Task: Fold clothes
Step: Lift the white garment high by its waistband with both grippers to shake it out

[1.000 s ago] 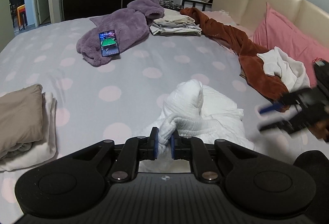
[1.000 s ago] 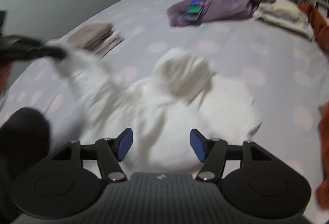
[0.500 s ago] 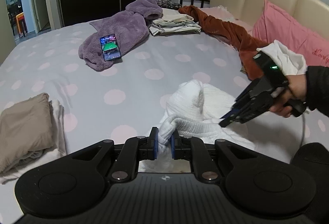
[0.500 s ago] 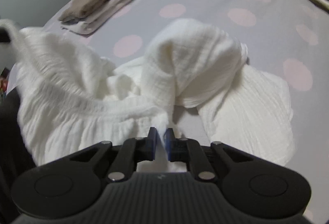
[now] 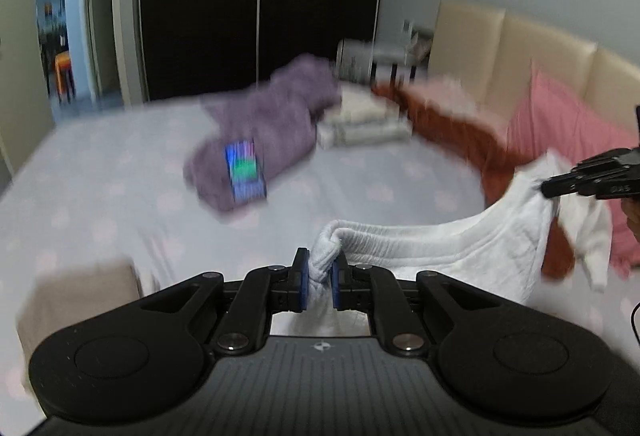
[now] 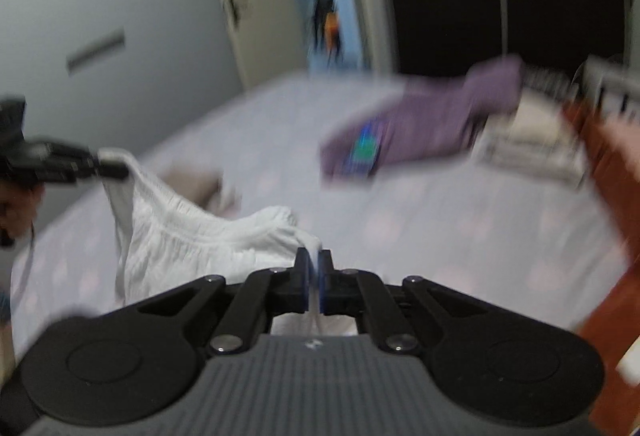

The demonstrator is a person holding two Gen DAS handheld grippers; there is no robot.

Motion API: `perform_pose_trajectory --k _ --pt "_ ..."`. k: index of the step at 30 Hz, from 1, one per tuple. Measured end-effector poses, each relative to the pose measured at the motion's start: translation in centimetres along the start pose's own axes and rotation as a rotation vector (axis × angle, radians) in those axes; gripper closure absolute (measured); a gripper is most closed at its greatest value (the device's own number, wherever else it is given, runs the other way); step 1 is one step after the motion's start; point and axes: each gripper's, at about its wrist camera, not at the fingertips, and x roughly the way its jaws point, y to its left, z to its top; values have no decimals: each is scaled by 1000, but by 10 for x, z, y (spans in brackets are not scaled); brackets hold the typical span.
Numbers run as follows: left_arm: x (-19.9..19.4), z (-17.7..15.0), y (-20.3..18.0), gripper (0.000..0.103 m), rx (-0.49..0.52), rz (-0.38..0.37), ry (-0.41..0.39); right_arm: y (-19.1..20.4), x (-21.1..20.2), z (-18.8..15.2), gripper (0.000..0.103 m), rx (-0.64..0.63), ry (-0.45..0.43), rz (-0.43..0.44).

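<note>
My left claw (image 5: 320,282) pinches one end of the white garment (image 5: 460,248) at lower centre; my right claw (image 6: 314,286) pinches the other end. The cloth hangs stretched between them above the dotted bed (image 5: 120,172), crinkled, with a gathered band along its top edge. By my reckoning it is spread for folding, not folded; folded piles (image 5: 364,124) sit mid-frame
</note>
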Motion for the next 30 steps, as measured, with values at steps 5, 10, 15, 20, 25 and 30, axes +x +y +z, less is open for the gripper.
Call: perform_pose_trajectory --k 5,10,15,20,25,30 --pt "-61 91 -12 94 103 -1 -166 29 -78 83 99 -118 -222 -76" --pt "-139 172 -35 95 220 -7 -309 63 -157 154 99 -266 -432 -160" --pt "-212 225 -61 95 293 -35 -427 92 -228 204 99 -390 -595 -237" --pt "-267 258 -91 95 376 -28 -520 111 -281 233 99 -469 -697 -296" --pt "-305 276 -115 94 411 -22 -606 132 -329 239 99 -545 -783 -344" --pt "-342 289 -144 94 438 -9 -724 153 -376 240 99 -617 -886 -412"
